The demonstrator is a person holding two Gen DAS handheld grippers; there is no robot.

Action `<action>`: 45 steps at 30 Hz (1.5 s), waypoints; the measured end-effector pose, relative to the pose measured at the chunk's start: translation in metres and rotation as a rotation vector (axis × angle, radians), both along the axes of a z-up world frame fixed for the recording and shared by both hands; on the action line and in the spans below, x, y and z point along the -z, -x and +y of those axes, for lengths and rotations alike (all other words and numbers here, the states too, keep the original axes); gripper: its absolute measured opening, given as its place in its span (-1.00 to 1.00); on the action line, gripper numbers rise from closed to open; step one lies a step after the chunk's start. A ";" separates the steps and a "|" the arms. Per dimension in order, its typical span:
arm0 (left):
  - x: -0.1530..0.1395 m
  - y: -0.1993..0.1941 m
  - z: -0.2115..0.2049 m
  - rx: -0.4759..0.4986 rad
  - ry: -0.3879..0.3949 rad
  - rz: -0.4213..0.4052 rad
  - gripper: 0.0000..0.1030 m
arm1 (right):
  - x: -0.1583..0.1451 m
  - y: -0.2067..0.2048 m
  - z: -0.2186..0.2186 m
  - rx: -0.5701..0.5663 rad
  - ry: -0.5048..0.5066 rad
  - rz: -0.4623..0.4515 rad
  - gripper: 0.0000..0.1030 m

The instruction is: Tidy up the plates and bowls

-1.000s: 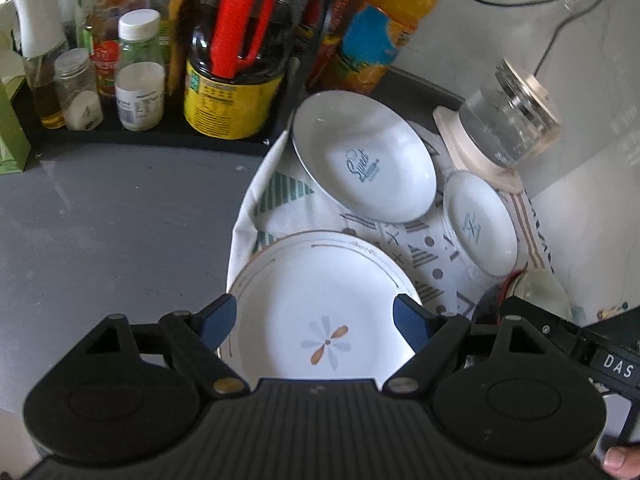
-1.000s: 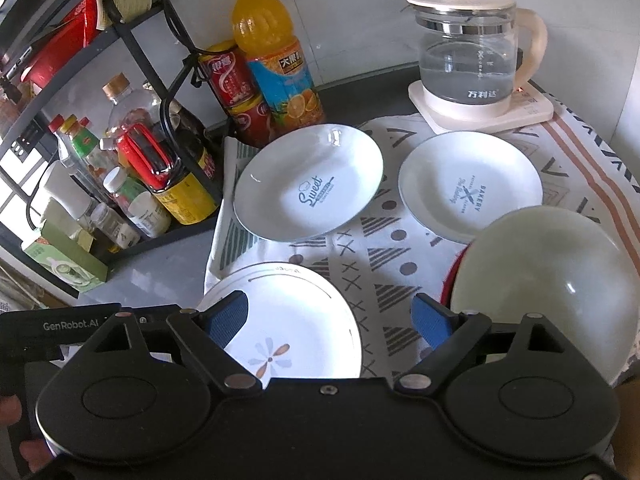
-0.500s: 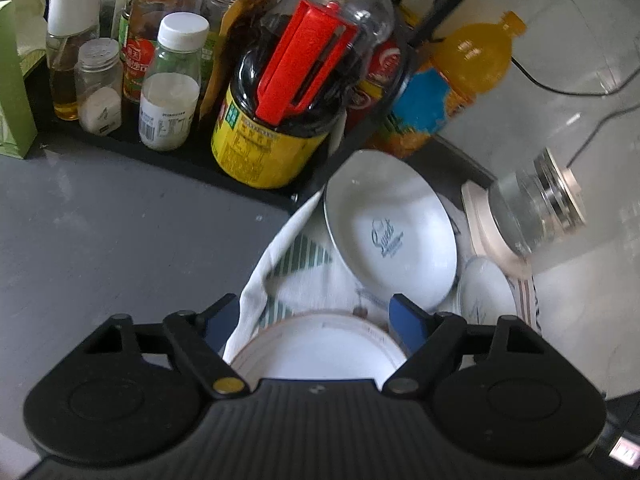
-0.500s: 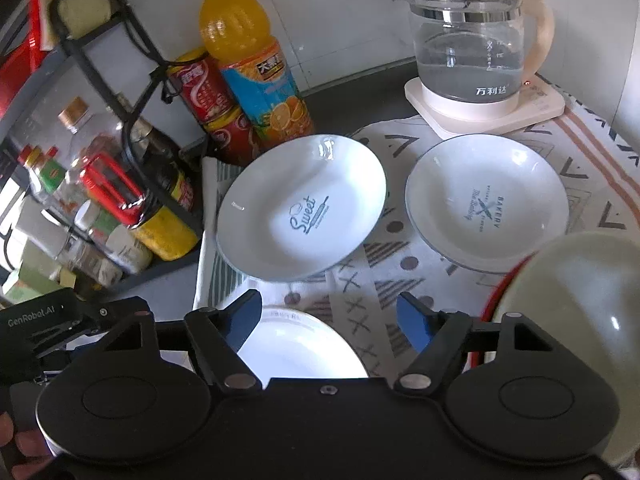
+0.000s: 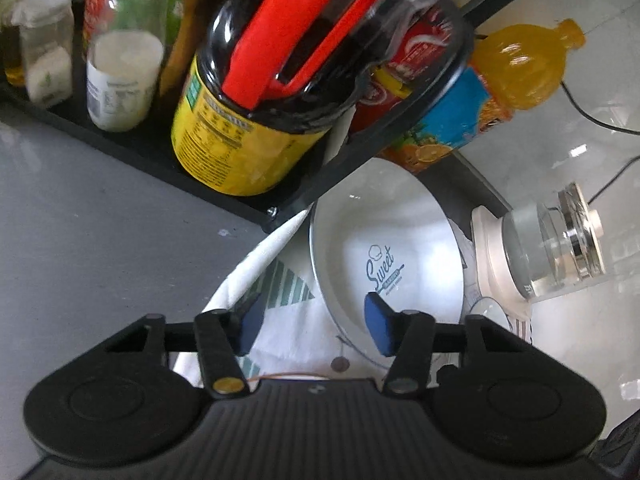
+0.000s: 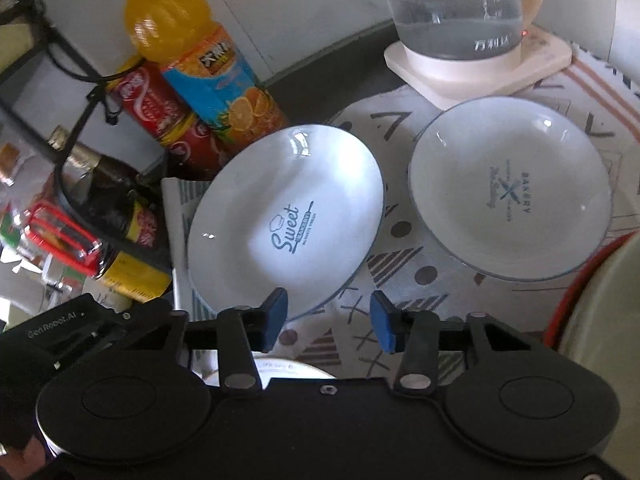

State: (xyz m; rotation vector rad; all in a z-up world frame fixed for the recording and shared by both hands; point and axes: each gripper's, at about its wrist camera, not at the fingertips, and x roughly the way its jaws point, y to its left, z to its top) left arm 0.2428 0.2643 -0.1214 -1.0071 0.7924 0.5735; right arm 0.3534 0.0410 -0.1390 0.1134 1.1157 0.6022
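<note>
You have two white plates with dark blue print, the "Sweet" plate left and the "Bakery" plate right, on a white cloth patterned with grey triangles, dots and crosses. Far left stands an orange juice bottle with a blue label, beside red cans. Your gripper pads are blue on black. A yellow-labelled dark jar carries a red handle.
</note>
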 end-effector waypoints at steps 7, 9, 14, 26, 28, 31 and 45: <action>0.027 -0.019 0.008 -0.033 0.036 0.012 -0.26 | 0.020 -0.018 0.017 0.041 0.016 0.049 -0.33; 0.033 -0.024 0.009 -0.042 0.039 0.020 -0.30 | 0.025 -0.024 0.021 0.057 0.027 0.059 -0.36; 0.049 -0.032 0.011 -0.065 0.065 0.032 -0.49 | 0.034 -0.037 0.026 0.080 0.040 0.081 -0.49; 0.056 -0.042 0.013 -0.092 0.069 0.019 -0.77 | 0.046 -0.047 0.029 0.124 0.030 0.071 -0.65; 0.059 -0.045 0.012 -0.092 0.078 0.006 -0.84 | 0.046 -0.047 0.029 0.126 0.026 0.066 -0.66; 0.057 -0.044 0.011 -0.088 0.084 -0.003 -0.91 | 0.045 -0.045 0.029 0.116 0.030 0.048 -0.68; 0.036 -0.022 0.000 -0.043 0.071 -0.027 -0.86 | 0.018 -0.024 0.014 0.072 -0.002 -0.052 -0.78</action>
